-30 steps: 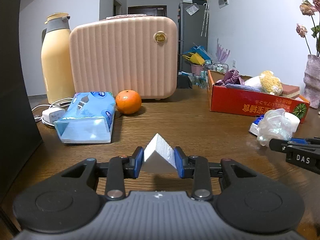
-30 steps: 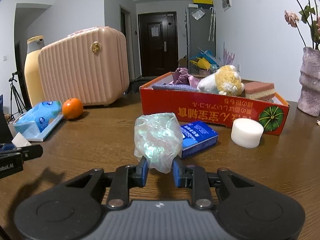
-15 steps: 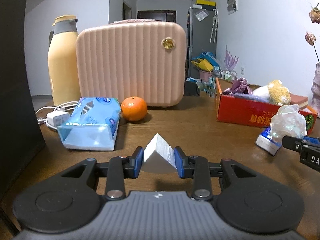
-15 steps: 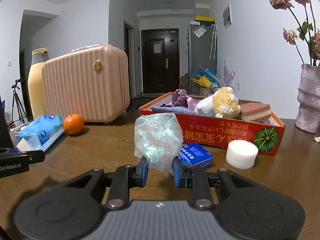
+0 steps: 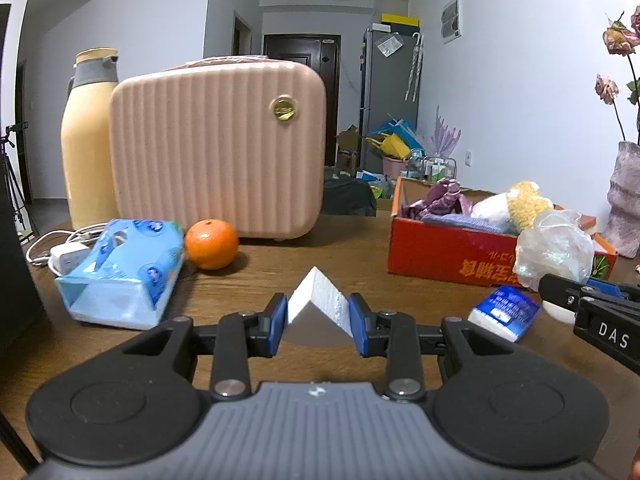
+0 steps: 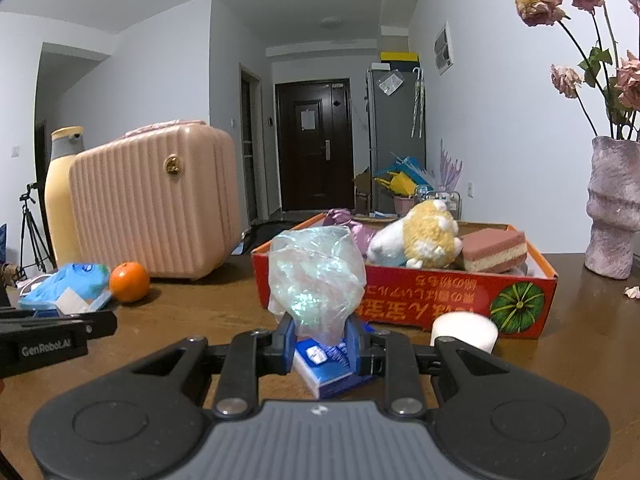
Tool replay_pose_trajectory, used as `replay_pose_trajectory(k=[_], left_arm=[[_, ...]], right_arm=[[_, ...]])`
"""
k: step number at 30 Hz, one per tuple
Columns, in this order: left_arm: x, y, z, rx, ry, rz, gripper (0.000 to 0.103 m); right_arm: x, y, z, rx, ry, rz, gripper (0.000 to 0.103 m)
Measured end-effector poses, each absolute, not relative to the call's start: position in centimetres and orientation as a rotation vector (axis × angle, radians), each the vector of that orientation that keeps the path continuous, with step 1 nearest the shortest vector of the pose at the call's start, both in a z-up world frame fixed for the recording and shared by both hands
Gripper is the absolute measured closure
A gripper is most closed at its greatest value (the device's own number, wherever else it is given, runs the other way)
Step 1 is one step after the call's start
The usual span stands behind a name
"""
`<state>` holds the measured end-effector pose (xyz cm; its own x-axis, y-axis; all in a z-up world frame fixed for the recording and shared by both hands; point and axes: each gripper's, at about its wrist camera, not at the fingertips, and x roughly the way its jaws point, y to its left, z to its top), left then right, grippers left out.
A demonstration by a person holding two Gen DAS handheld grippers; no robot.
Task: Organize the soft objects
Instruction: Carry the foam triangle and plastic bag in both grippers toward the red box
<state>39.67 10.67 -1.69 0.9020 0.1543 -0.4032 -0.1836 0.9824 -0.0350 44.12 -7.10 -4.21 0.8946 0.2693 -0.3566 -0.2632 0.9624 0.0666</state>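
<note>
Your left gripper has its blue-padded fingers closed tight against both sides of a white wedge-shaped foam block, which you hold clear above the brown wooden table. Your right gripper is closed just as firmly, its fingers pinching the lower end of a crumpled clear iridescent plastic bag, so the bag's bulk stands up above them (it hangs free of the table).

Below the right gripper a small blue-and-white tissue pack lies on the table, in front of the near wall of the red cardboard box. A white foam cylinder stands just beside that same wall. Inside the box you have a yellow-and-white plush toy, a pink-and-cream layered sponge and a purple crumpled cloth.

Toward the table's left edge lie a blue soft tissue packet and a round orange, near a pink ribbed hard case.
</note>
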Motion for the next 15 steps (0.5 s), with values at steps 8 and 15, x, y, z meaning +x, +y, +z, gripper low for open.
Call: replay_pose_trajectory(k=[8, 15], left_arm=[[42.0, 9.2, -1.3, -0.097, 0.396, 0.17, 0.069], [44.0, 8.0, -0.8, -0.115, 0.375, 0.161, 0.069]], right_arm=[[45.6, -8.5, -4.0, 0.024, 0.333, 0.265, 0.078], [47.2, -9.5, -3.9, 0.023, 0.31, 0.252, 0.078]])
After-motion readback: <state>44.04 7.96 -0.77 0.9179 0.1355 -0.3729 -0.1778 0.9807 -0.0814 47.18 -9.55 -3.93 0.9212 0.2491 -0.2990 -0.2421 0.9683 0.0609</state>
